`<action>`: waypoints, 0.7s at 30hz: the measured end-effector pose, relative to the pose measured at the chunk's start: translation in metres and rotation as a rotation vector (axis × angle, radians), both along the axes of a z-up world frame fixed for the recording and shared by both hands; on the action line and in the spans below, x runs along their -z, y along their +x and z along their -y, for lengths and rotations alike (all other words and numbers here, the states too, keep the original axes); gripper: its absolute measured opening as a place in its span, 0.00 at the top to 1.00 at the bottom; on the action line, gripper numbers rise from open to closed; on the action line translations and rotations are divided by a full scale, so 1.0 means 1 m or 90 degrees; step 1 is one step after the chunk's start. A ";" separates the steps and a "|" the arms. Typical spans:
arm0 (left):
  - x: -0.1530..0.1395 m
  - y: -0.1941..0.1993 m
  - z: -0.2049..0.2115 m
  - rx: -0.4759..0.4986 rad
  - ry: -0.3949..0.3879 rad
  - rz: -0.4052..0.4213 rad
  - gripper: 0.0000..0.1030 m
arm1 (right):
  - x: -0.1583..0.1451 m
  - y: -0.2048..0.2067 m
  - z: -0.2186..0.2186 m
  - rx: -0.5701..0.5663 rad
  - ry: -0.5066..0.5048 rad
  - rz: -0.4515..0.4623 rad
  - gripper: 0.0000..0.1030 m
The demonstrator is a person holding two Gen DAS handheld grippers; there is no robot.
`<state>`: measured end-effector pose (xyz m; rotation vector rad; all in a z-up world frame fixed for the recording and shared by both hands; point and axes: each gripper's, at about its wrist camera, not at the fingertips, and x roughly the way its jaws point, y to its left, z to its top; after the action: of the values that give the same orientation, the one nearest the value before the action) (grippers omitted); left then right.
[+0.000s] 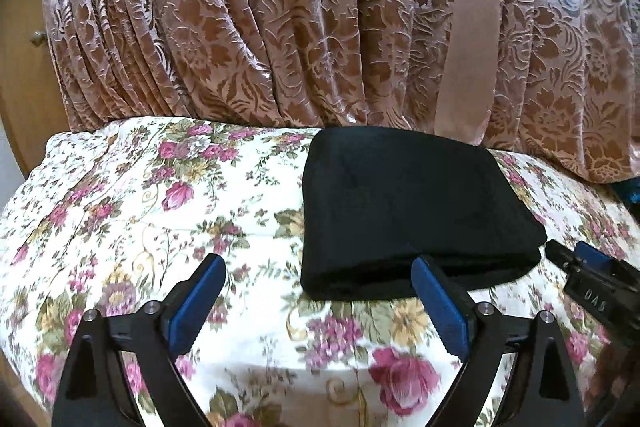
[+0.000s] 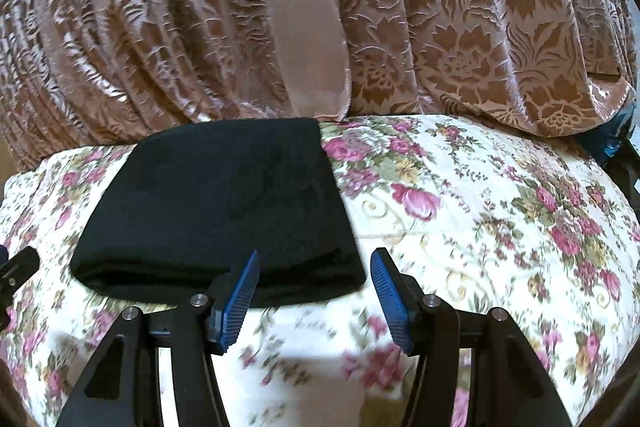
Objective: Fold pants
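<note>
The black pants (image 1: 412, 211) lie folded into a thick rectangular stack on the floral bedspread (image 1: 160, 211); they also show in the right wrist view (image 2: 224, 211). My left gripper (image 1: 318, 267) is open and empty, just in front of the stack's near left corner. My right gripper (image 2: 315, 261) is open and empty at the stack's near right corner, above the bedspread (image 2: 480, 227). The right gripper's tip also shows at the right edge of the left wrist view (image 1: 588, 267).
A brown floral curtain (image 1: 280, 19) hangs right behind the bed, touching the far edge of the pants. A wooden door or cabinet (image 1: 20, 67) stands at the far left. A blue object (image 2: 616, 143) sits at the bed's far right.
</note>
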<state>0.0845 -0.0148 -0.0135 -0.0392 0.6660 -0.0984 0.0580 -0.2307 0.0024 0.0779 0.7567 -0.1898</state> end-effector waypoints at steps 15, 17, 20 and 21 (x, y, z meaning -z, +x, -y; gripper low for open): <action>0.011 -0.049 0.008 0.005 0.014 -0.003 0.00 | 0.006 -0.045 -0.042 -0.041 -0.011 -0.001 0.43; 0.012 -0.050 0.008 0.003 0.012 -0.005 0.00 | 0.007 -0.047 -0.043 -0.041 -0.009 -0.002 0.43; 0.013 -0.052 0.007 -0.007 0.009 -0.013 0.00 | 0.007 -0.049 -0.042 -0.044 -0.007 -0.003 0.43; 0.014 -0.052 0.007 -0.009 0.011 -0.011 0.00 | 0.007 -0.049 -0.042 -0.045 -0.006 -0.004 0.43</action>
<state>0.0322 -0.0220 -0.0272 -0.0278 0.6843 -0.0787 0.0090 -0.1883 -0.0047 0.0413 0.7631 -0.1267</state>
